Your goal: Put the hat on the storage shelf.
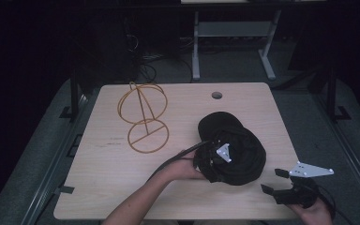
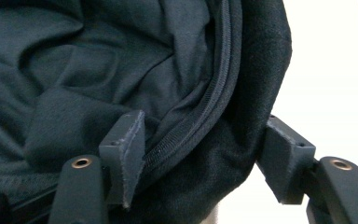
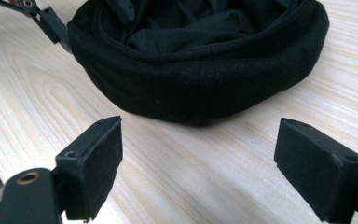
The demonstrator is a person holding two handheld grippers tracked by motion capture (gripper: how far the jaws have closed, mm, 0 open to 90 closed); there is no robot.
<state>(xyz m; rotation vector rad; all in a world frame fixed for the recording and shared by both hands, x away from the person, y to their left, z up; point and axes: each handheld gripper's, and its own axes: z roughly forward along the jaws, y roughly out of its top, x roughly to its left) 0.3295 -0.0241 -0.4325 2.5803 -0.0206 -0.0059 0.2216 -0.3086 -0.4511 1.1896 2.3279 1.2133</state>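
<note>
— Where's the hat [image 1: 234,150]?

— On the table [image 1: 122,187], right of the wire stand [image 1: 143,117], brim up.

— And the left gripper [image 2: 200,154]?

— Its jaws straddle the hat's rim, one inside against the lining, one outside; not yet clenched, by the gap.

— The right gripper [image 3: 198,163]?

— Released, empty, hanging just beside the hat's near edge.

— Advice?

— I'd squeeze the rim's thick seam fully before lifting; the soft cloth could slip.

- Black fabric hat [image 1: 236,147] — soft, round, opening upward, lying on the pale wooden table [image 1: 122,187] right of centre.
- Its rim is thick and rolled; the lining inside is crumpled, with a ribbed seam along the edge [image 2: 214,107].
- The left gripper [image 1: 211,157] straddles its near rim.
</note>
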